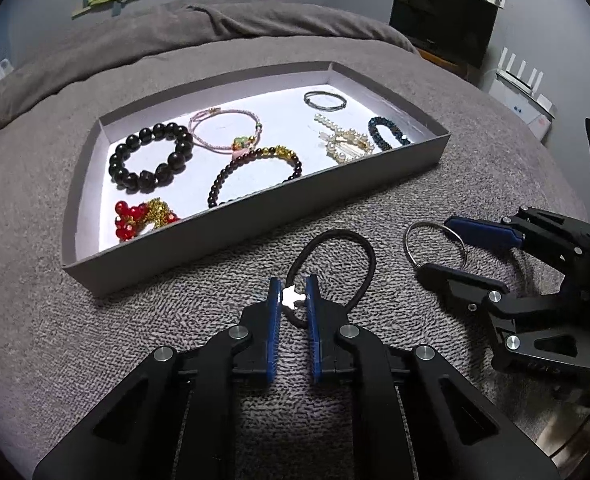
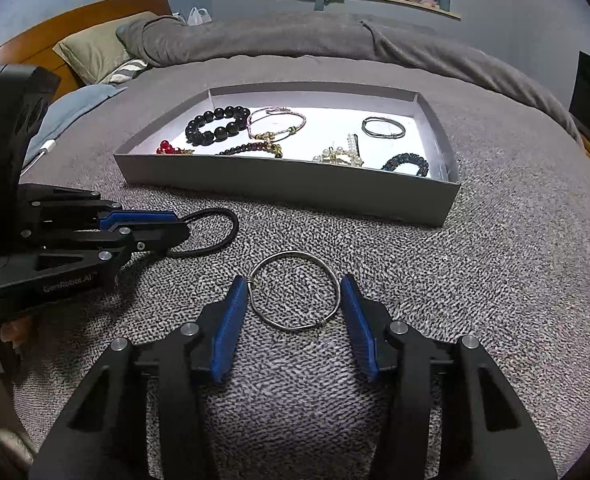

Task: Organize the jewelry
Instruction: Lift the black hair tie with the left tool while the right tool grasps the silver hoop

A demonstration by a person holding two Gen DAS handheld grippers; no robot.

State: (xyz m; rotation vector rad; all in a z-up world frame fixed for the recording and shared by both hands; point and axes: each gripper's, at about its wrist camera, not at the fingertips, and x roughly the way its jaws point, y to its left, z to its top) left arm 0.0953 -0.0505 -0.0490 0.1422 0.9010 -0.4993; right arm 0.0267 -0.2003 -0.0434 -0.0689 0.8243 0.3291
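Observation:
A black hair tie (image 1: 335,233) with a small white charm lies on the grey bedspread. My left gripper (image 1: 293,288) is shut on it, its blue pads pinching the charm end. To its right, in the left wrist view, lies a thin silver bangle (image 1: 431,222) with my right gripper (image 1: 435,246) around it. The right wrist view shows the silver bangle (image 2: 295,253) flat on the bedspread, both pads of my right gripper (image 2: 293,280) touching its sides. The left gripper (image 2: 183,228) holds the hair tie (image 2: 234,226) at the left there.
A shallow grey tray (image 1: 255,216) (image 2: 287,184) sits further along the bed with several bracelets, a pearl piece and a red bead cluster in it. A rumpled grey duvet and pillows lie behind it. A dark screen and white router stand at the right.

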